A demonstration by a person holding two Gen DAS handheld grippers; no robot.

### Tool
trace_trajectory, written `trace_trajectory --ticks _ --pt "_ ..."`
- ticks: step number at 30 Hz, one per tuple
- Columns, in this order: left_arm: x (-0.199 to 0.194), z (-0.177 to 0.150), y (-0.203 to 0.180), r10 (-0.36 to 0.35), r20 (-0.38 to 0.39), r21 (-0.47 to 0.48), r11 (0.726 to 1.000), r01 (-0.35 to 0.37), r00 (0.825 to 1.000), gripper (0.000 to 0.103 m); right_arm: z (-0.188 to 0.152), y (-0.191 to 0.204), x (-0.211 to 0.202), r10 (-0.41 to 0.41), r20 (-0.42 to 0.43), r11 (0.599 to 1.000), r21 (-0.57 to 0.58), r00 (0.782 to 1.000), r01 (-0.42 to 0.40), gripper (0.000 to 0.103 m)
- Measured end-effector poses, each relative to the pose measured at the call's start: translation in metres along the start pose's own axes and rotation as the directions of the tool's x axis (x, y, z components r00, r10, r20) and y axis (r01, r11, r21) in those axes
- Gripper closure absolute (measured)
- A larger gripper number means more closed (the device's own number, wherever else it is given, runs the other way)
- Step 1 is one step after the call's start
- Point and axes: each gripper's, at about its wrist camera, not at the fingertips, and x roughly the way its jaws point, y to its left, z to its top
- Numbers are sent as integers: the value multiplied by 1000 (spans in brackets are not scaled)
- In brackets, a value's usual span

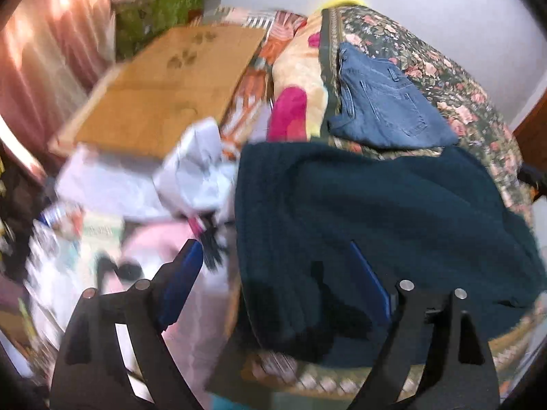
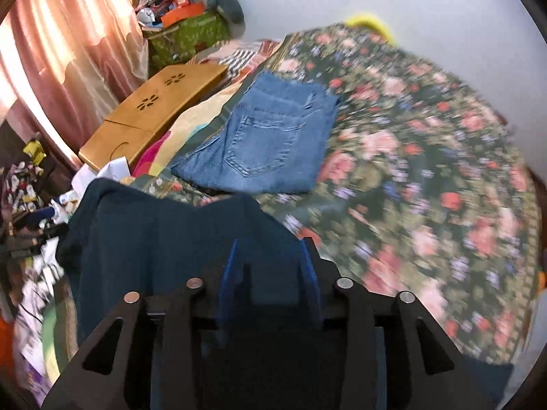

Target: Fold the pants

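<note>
The dark teal pants [image 1: 376, 205] lie rumpled, soft and ribbed, on our near side of the flowered bedspread [image 2: 427, 171]. Our left gripper [image 1: 277, 256] gapes wide, holding nothing. Only the right view shows our right gripper [image 2: 270, 259] with the pants between its blue fingers; folded jeans [image 2: 270, 136] lie beyond.

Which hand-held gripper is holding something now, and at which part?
The left hand-held gripper is open and holds nothing. Dark teal pants lie between the fingers of the right hand-held gripper, at an edge; a grip cannot be told.
</note>
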Motion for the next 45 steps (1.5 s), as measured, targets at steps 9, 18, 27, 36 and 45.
trace_trajectory --ticks 9,18,27,36,45 --pt "18 -35 -9 -44 -69 -156 987 33 997 43 -92 -32 -41 -35 -33 993 113 999 38 60" --pt "-41 -33 -17 152 120 -49 988 -147 981 54 -151 -57 -33 1 -99 967 252 995 24 61" --pt "13 -59 -3 119 -80 2 993 -120 990 50 -164 -72 -44 -34 -78 941 333 996 58 61" --pt "-24 -41 -36 206 31 130 969 -208 978 44 -193 -120 -97 -131 5 873 474 991 113 60" --pt "-67 6 -112 112 174 181 973 -143 978 29 -255 -223 -178 -350 -1 726 632 937 272 60"
